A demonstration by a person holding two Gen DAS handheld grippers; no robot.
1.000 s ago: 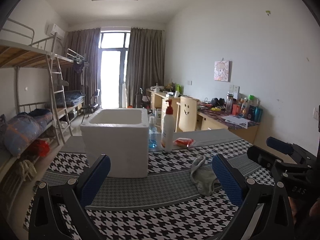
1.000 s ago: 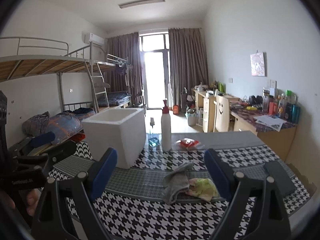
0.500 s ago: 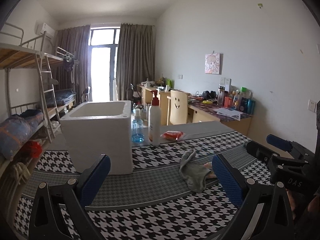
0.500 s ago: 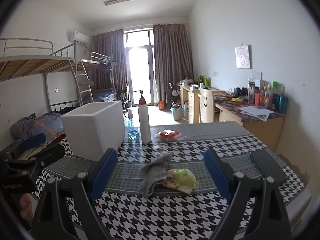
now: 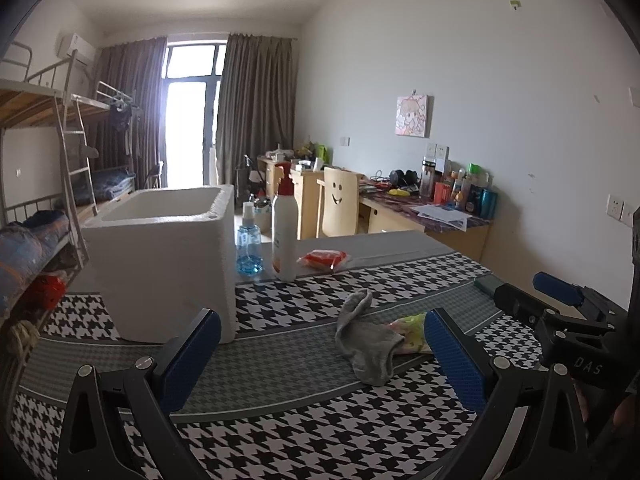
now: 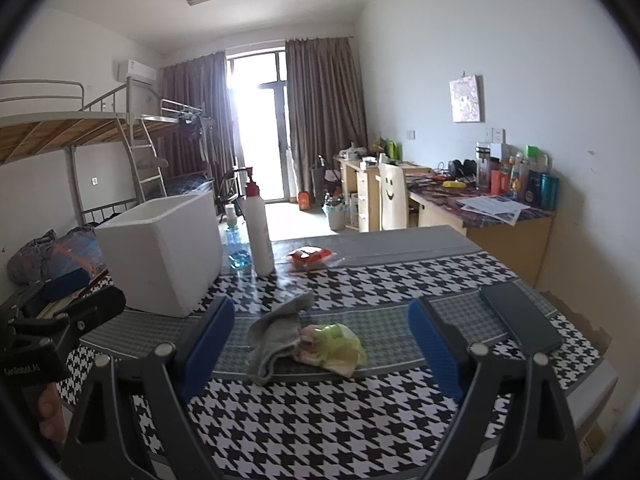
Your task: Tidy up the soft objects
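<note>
A grey sock (image 5: 366, 338) (image 6: 276, 332) lies crumpled on the houndstooth tablecloth, partly over a yellow-green and pink cloth (image 5: 412, 332) (image 6: 334, 344). A white foam box (image 5: 168, 252) (image 6: 164, 252) stands open-topped at the left. My left gripper (image 5: 320, 352) is open and empty, hovering short of the sock. My right gripper (image 6: 320, 344) is open and empty, with the two cloths between its fingers and just beyond them. The right gripper also shows in the left wrist view (image 5: 556, 304), the left one in the right wrist view (image 6: 60, 304).
A white pump bottle (image 5: 284, 232) (image 6: 258, 232), a small blue spray bottle (image 5: 248, 248) and a red packet (image 5: 322, 259) (image 6: 310, 256) stand behind the cloths. A dark phone (image 6: 520, 322) lies at the table's right edge. Bunk beds left, desks right.
Both views have swung: the box and bottles have shifted left and the cloths sit closer and more central between the right gripper's fingers. The cloths themselves have not moved.
</note>
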